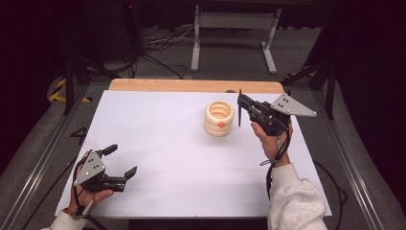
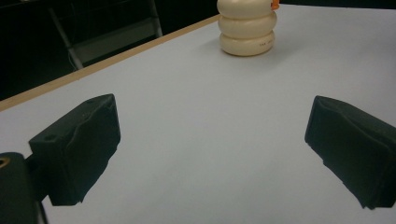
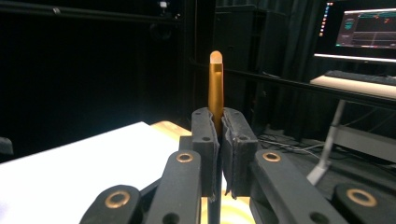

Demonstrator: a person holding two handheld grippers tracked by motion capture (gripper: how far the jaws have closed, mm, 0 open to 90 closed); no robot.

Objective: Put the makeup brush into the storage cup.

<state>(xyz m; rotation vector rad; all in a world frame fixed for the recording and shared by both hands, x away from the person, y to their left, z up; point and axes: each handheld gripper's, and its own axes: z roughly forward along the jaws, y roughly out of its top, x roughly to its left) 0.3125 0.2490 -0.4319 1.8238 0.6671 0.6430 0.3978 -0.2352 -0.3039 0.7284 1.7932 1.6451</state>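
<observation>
Pinching the thin brown stick [image 3: 215, 88] upright in your right gripper [image 1: 240, 111], just right of the cream ribbed holder [image 1: 219, 118] at the far side, you risk knocking it over; your left gripper [image 1: 122, 161] idles wide apart, near-left.

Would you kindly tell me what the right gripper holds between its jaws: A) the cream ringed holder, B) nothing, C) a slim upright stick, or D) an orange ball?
C: in the right gripper view the right gripper is clamped on a slim orange-brown stick that stands upright above the pads.
</observation>
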